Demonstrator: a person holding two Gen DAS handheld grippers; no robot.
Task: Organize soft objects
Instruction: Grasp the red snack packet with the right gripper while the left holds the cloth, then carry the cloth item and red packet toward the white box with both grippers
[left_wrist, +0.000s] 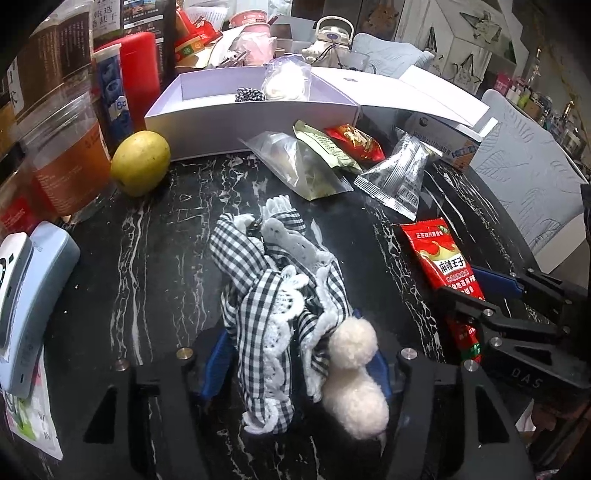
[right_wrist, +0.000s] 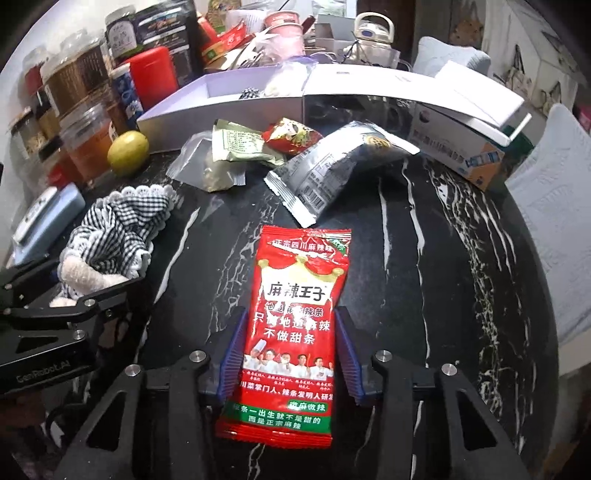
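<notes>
In the left wrist view, the left gripper (left_wrist: 295, 363) sits at the bottom centre with its blue pads pressed against a bunched checked cloth (left_wrist: 275, 295) with lace trim and two white pompoms, lying on the black marble table (left_wrist: 155, 258). In the right wrist view, the right gripper (right_wrist: 288, 354) at bottom centre clamps a red snack packet (right_wrist: 291, 306) lying flat. A white box (left_wrist: 236, 114) stands in the upper middle, beside a yellow fruit (left_wrist: 142, 162).
</notes>
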